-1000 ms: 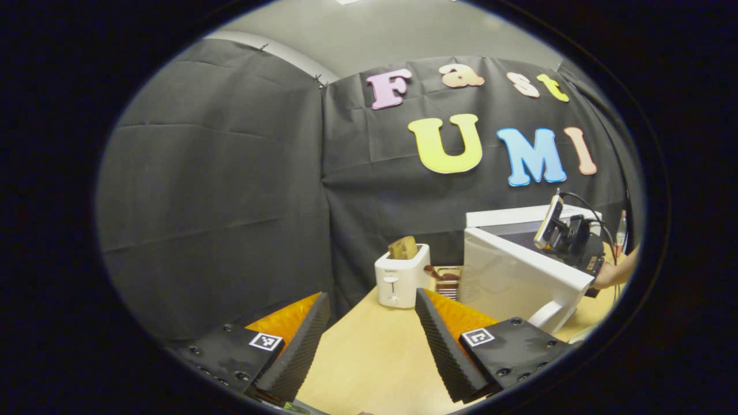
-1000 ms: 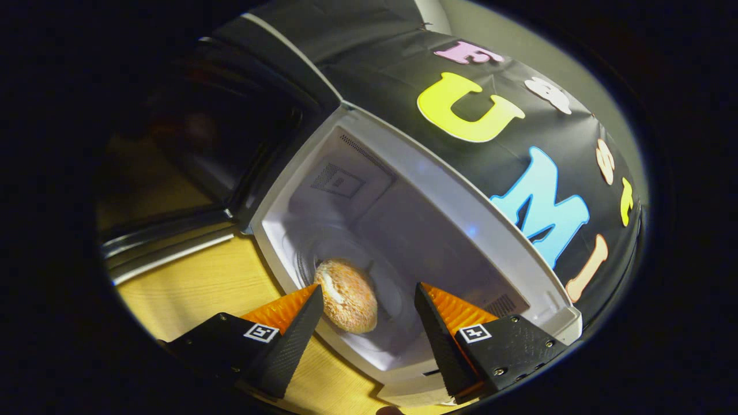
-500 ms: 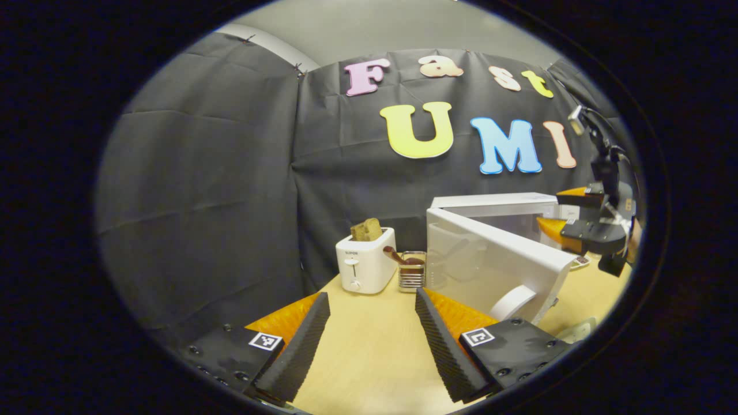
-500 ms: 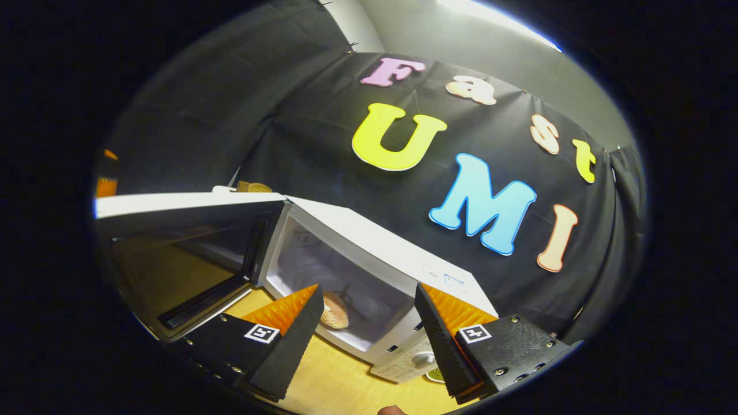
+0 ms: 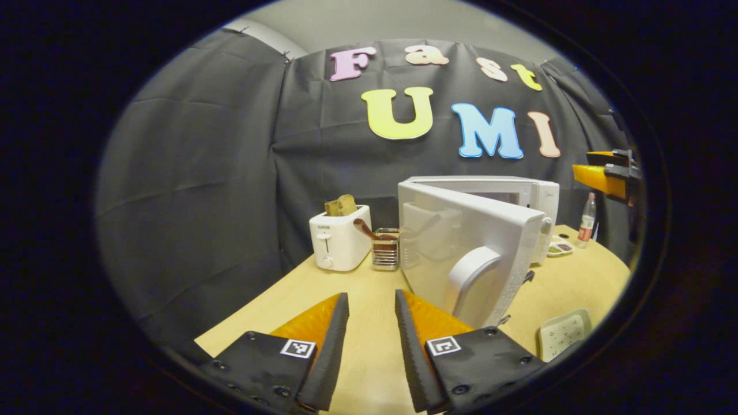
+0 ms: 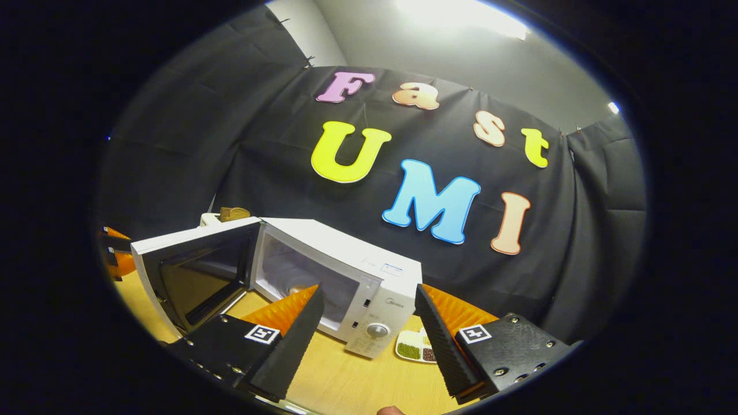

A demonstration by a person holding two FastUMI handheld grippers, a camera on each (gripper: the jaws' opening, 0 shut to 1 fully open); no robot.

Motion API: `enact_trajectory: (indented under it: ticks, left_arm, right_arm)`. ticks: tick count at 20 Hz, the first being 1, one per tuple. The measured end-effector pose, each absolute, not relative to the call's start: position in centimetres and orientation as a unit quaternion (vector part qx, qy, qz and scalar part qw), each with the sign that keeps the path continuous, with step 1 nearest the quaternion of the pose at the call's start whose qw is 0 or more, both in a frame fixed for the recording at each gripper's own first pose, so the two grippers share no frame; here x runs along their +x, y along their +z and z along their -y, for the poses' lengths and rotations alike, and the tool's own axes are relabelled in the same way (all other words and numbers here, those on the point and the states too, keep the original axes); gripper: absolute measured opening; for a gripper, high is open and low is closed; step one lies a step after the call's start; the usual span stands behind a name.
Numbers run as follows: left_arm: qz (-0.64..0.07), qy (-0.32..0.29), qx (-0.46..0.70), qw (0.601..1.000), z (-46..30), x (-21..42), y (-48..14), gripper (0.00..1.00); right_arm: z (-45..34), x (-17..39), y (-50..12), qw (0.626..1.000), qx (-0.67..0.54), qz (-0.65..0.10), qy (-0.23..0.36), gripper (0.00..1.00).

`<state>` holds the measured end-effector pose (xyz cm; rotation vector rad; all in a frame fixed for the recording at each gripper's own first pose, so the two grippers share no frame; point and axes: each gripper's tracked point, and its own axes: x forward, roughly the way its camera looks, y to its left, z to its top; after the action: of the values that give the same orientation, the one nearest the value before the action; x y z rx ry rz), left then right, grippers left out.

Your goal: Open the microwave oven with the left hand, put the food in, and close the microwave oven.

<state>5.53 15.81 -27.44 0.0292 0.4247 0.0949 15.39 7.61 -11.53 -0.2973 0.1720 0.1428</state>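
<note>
With nothing between their pads, the left tongs (image 5: 372,340) stand partly spread, gap narrow, low over the counter (image 5: 369,300) and pointing at the microwave door (image 5: 467,248). The door's curved white handle (image 5: 470,276) sits just beyond the right pad, not touched. Right tongs (image 6: 366,331) stand wide apart, empty, raised above the counter and aimed at the microwave (image 6: 346,276) front. Microwave door hangs open, swung out to the left side of the oven in the right gripper view, dark window inside face showing. The cavity (image 6: 300,279) is pale and open; a pale round patch shows on its floor, but I cannot tell whether that is the food, partly hidden by the tongs' finger. The control panel with a round knob (image 6: 377,330) is on the oven's right end. A small divided dish (image 6: 416,350) lies on the counter just beside the microwave. In the left gripper view: a white toaster (image 5: 339,237) with bread (image 5: 341,205) sticking up, a metal holder (image 5: 385,253) beside it, a bottle (image 5: 586,220) far right, a light speckled tray (image 5: 562,331) near the counter edge. An orange finger of the right tongs shows at the far right edge (image 5: 602,177).
</note>
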Motion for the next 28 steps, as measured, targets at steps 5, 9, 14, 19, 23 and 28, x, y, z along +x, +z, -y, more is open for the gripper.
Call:
enact_trajectory:
  ticks: [5, 9, 14, 19, 23, 28]
  left_arm:
    - [-0.21, 0.043, -0.011, 0.977, -13.8, 6.1, -27.5, 0.08]
    - [-0.21, 0.024, -0.005, 0.977, -11.7, 6.7, -26.6, 0.08]
    - [-0.21, -0.02, -0.001, 0.977, -8.0, 7.3, -25.9, 0.08]
    - [-0.215, -0.067, 0.002, 0.974, -3.5, 8.9, -25.8, 0.07]
    - [-0.205, -0.109, 0.007, 0.973, -0.1, 10.3, -25.0, 0.07]
    - [-0.193, -0.148, 0.004, 0.97, 2.7, 12.8, -24.0, 0.07]
  right_arm:
    - [-6.1, 11.8, -11.3, 0.983, -0.145, -0.092, 0.069, 0.97]
    - [-4.7, 10.7, -11.0, 0.985, -0.132, -0.094, 0.055, 0.97]
    - [-2.5, 10.1, -10.5, 0.987, -0.127, -0.096, 0.034, 0.97]
    - [-0.7, 9.9, -10.7, 0.986, -0.126, -0.104, 0.014, 0.97]
    - [0.5, 9.6, -10.2, 0.986, -0.13, -0.105, -0.001, 0.97]
    - [2.1, 9.1, -9.9, 0.985, -0.13, -0.105, -0.03, 0.97]
